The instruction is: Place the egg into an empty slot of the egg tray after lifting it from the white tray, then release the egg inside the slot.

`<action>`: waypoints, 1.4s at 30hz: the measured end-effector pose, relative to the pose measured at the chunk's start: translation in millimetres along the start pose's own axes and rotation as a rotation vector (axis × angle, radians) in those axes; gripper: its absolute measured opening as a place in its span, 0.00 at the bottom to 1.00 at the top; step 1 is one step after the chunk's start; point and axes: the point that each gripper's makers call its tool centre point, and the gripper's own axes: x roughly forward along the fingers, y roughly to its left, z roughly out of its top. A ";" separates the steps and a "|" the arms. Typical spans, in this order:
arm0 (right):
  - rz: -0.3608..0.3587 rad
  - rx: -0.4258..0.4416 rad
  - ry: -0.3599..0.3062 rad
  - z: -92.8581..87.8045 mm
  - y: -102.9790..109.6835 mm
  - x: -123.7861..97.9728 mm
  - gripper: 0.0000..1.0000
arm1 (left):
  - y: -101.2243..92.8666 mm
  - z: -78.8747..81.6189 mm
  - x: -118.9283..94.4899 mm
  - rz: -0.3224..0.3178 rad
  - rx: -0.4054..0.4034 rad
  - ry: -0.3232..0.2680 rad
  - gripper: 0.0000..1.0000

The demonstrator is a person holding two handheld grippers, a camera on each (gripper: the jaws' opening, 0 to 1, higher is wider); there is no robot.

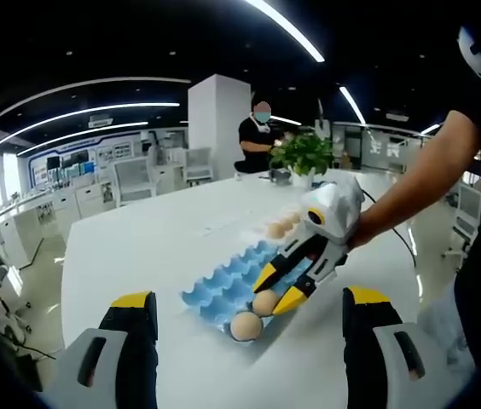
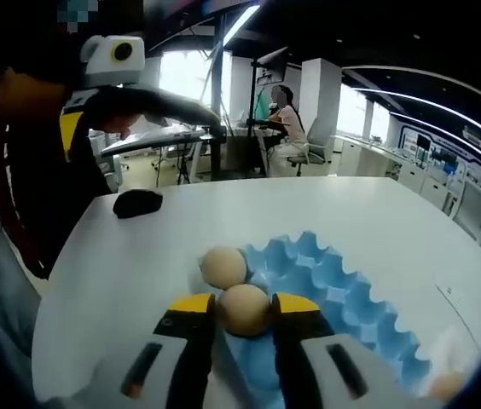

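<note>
A: Your right gripper (image 2: 245,317) pinched an egg (image 2: 246,308) over the blue egg tray (image 2: 326,281), beside another egg (image 2: 223,266)
B: Left gripper (image 1: 249,308)?
A: Jaws spread, held nothing, short of the tray on the table (image 1: 138,247)

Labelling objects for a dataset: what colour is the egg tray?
Light blue egg tray, clearest in the right gripper view.

No text, label, brand or number is legible; the wall panels (image 1: 95,158) in the left gripper view are too blurred to read.
</note>
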 end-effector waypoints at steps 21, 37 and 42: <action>-0.073 0.037 -0.011 -14.2 -18.4 -42.1 0.32 | -8.8 5.2 11.6 -0.029 0.012 -0.008 0.92; -0.177 0.100 -0.004 -42.0 -49.8 -91.9 0.32 | -14.9 4.6 21.6 -0.058 0.018 -0.004 0.92; -0.219 0.128 -0.009 -50.6 -63.2 -112.1 0.32 | -15.1 7.0 24.0 -0.061 0.022 -0.007 0.92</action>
